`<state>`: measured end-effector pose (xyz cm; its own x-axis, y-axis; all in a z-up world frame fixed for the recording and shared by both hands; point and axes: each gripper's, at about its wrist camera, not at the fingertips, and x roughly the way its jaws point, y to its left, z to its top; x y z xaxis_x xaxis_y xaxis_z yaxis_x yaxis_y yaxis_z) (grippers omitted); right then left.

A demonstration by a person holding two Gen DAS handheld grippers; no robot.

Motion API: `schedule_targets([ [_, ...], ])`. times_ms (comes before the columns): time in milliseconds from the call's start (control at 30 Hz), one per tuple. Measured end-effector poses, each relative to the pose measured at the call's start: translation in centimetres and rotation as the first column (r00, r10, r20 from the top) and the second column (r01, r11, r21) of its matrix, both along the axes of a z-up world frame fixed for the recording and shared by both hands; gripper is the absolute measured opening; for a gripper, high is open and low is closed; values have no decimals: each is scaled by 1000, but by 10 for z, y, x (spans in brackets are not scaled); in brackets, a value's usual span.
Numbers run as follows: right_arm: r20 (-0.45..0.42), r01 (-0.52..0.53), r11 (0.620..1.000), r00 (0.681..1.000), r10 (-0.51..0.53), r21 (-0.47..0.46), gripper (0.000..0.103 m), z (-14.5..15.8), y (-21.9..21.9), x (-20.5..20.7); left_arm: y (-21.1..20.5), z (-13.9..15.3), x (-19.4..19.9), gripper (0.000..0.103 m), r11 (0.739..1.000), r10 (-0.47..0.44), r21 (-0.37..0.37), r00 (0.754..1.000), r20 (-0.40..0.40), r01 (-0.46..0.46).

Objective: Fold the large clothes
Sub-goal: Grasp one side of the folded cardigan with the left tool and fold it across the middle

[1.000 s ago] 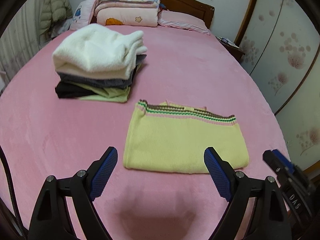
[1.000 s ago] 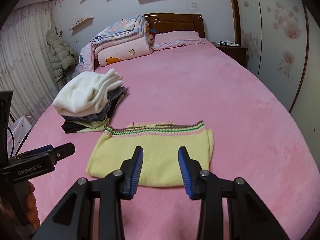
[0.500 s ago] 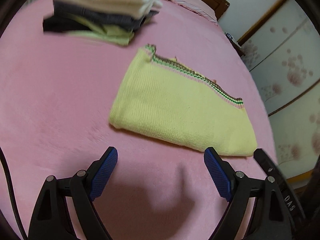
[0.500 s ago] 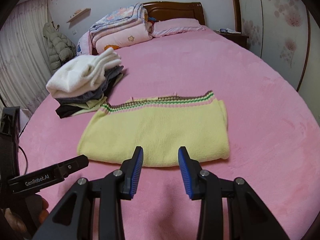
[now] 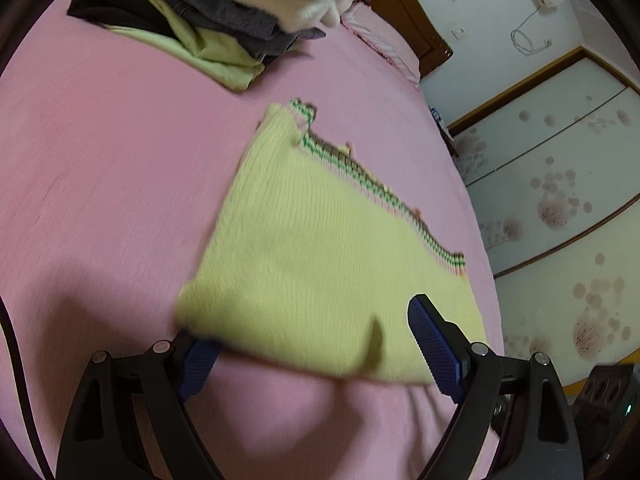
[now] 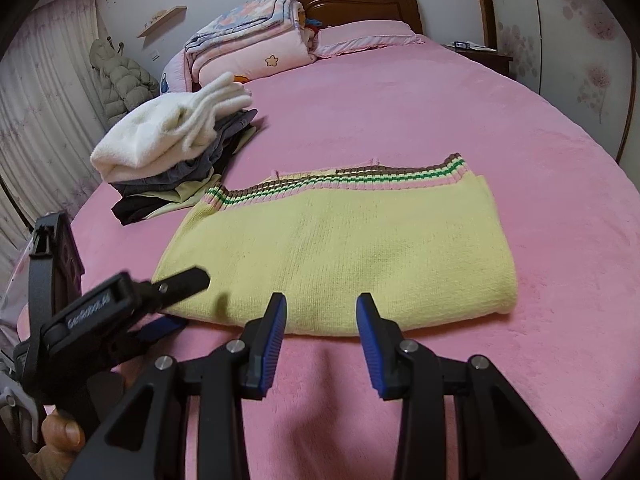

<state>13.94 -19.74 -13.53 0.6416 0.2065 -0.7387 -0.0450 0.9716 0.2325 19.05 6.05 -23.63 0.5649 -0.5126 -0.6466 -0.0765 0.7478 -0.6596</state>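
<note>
From the left wrist view, the yellow sweater [image 5: 320, 248] lies folded flat on the pink bed [image 5: 100, 160], its striped hem on the far side and the stack of folded clothes [image 5: 208, 12] beyond it. The left hand-held gripper [image 5: 316, 344] stands wide open at the sweater's near edge: one finger [image 5: 198, 364] is tucked under the near left corner, the other [image 5: 434, 344] sits over the cloth, and neither presses on it. If it closes like this it may catch only the top layer, or pinch the bedcover too, and the fold would come apart on lifting.

From the right wrist view, the right hand-held gripper [image 6: 320, 340] is part open and empty, just short of the sweater's [image 6: 340, 248] near edge. Its narrow gap could push the thick fold away instead of straddling it. The left gripper [image 6: 168, 304] sits at the sweater's near left corner; uneven lifting by the two would skew the sweater.
</note>
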Motion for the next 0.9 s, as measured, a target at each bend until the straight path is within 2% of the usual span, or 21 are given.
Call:
schedule_targets([
  [100, -4, -2, 1000, 1000, 2, 3, 36, -3, 0, 2, -1, 1, 10, 87, 1000, 15, -7, 1000, 19, -15],
  [133, -6, -2, 1000, 1000, 2, 2, 36, -4, 0, 3, -1, 2, 11, 84, 1000, 23, -8, 999, 31, -23],
  [200, -9, -3, 1000, 1000, 3, 0, 36, -6, 0, 3, -1, 5, 13, 71, 999, 35, 11, 998, 45, -35],
  [267, -11, -1, 1000, 1000, 1, -4, 36, -8, 0, 4, 1, 7, 13, 37, 998, 40, 37, 998, 52, -42],
  [367, -16, 1, 1000, 1000, -1, -20, 36, -10, 3, 7, 0, 11, 8, 21, 996, 43, 70, 997, 70, -48],
  [500, -10, 8, 998, 1000, -9, -57, 36, -10, 12, 13, -8, 26, 3, 16, 990, 32, 136, 993, 110, -47],
  [567, 2, 9, 997, 1000, -9, -76, 30, -8, 18, 18, -13, 36, 4, 16, 985, 26, 165, 990, 136, -48],
  [633, 18, 8, 996, 1000, -7, -88, 21, -5, 22, 23, -16, 44, 3, 15, 981, 17, 187, 987, 162, -48],
  [733, 36, -2, 994, 999, 6, -113, 15, -5, 29, 34, -22, 55, 4, 15, 975, 3, 218, 981, 194, -46],
  [800, 15, -14, 991, 1000, 16, -131, 11, -14, 32, 44, -25, 60, 5, 15, 972, -10, 230, 978, 208, -39],
  [900, -50, -32, 993, 998, 27, -115, 9, -34, 32, 54, -33, 67, 9, 14, 969, -33, 247, 977, 213, -22],
])
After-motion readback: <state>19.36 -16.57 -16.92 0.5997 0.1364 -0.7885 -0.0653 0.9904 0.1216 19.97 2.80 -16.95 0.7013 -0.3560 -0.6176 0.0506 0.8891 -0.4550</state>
